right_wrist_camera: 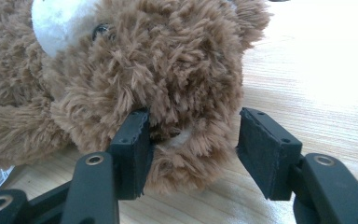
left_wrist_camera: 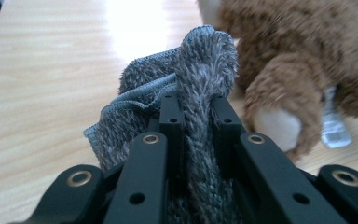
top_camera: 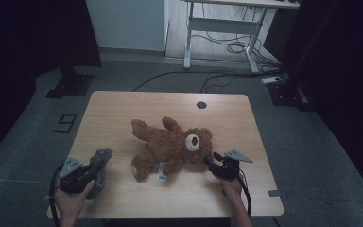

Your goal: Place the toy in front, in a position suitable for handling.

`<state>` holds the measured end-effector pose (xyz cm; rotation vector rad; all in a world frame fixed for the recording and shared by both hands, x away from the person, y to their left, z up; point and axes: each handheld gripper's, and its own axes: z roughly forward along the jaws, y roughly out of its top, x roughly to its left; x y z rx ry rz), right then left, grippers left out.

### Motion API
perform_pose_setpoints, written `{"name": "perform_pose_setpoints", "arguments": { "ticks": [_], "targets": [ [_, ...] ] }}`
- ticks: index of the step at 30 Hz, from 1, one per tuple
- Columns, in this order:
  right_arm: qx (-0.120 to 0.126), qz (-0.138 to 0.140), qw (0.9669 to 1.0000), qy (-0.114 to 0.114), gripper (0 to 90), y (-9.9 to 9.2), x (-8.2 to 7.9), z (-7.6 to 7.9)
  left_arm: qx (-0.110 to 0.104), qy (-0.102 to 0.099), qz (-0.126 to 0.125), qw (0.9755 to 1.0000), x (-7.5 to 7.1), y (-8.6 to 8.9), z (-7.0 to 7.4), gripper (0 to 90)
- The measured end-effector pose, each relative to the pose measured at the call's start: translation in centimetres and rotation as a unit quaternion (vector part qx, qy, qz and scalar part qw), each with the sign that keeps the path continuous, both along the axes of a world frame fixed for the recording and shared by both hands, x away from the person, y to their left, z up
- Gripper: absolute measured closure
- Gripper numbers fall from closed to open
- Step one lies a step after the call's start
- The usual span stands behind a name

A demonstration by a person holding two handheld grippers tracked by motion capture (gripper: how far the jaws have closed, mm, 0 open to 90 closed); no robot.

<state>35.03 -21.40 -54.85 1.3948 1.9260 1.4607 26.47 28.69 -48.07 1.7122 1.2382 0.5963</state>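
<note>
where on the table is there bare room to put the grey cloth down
The widest bare patch of the table is the far strip between the teddy bear and the round cable hole. The left side beyond the grey cloth is bare too, as is the near edge between the two hands. The near middle is crowded: the bear's legs and tag.

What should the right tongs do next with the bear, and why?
Probably close on the bear's head. The right tongs are apart around its lower part; one pad touches the fur, the other is clear. The left tongs already pinch the grey cloth.
</note>
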Motion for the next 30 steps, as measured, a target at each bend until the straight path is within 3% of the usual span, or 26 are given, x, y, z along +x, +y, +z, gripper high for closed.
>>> {"name": "perform_pose_setpoints", "arguments": {
  "ticks": [3, 30],
  "targets": [
    [0.003, 0.0, 1.0, 0.001, 44.8, 0.0, 0.0, 0.0, -0.006, -0.011, -0.008, 0.9999, -0.2, -0.2, 0.6, 78.2],
    [-0.007, 0.009, 0.9999, -0.002, 44.5, 0.0, -0.2, 0.1, -0.022, -0.039, -0.048, 0.9979, -1.1, -3.1, 2.2, 78.3]
  ]
}}
